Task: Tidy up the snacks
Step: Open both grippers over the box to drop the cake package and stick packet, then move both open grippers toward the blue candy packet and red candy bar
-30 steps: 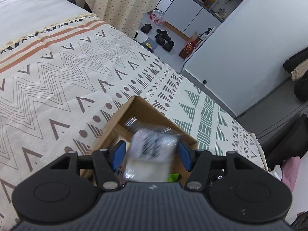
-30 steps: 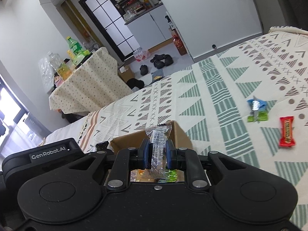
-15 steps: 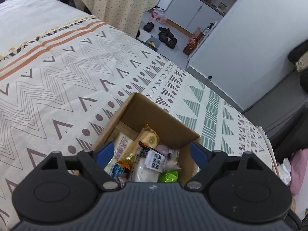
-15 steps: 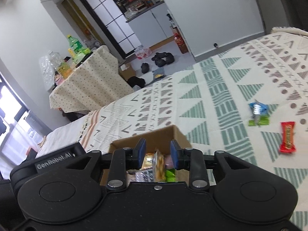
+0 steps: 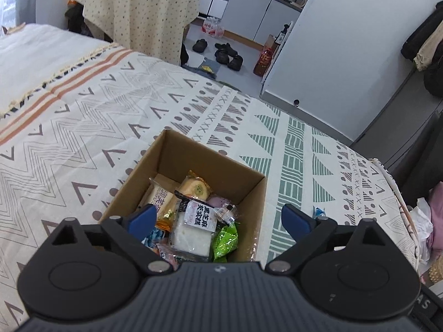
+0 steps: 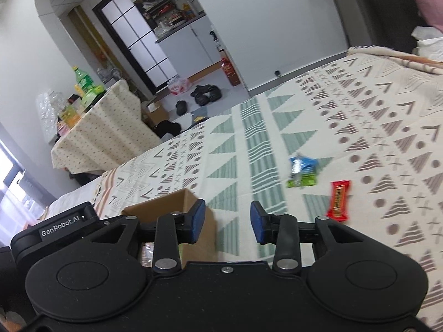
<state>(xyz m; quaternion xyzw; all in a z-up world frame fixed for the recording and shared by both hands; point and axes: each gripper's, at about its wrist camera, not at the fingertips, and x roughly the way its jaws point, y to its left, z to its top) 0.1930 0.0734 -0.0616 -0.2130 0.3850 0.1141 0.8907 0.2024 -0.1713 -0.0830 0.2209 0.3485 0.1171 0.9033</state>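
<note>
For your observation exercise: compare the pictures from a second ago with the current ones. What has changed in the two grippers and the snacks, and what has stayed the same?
Both grippers let go. The left gripper dropped its white packet into the cardboard box; its jaws have just been opening and hold nothing. The right gripper released its clear packet; its jaws have also been opening and it swung right, off the box. The red bar and blue-green packets stayed on the bedspread.

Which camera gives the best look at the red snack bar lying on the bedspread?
The right wrist view: the red snack bar lies in plain sight on the bedspread, right of the blue and green packets. The left wrist view doesn't show it.
</note>
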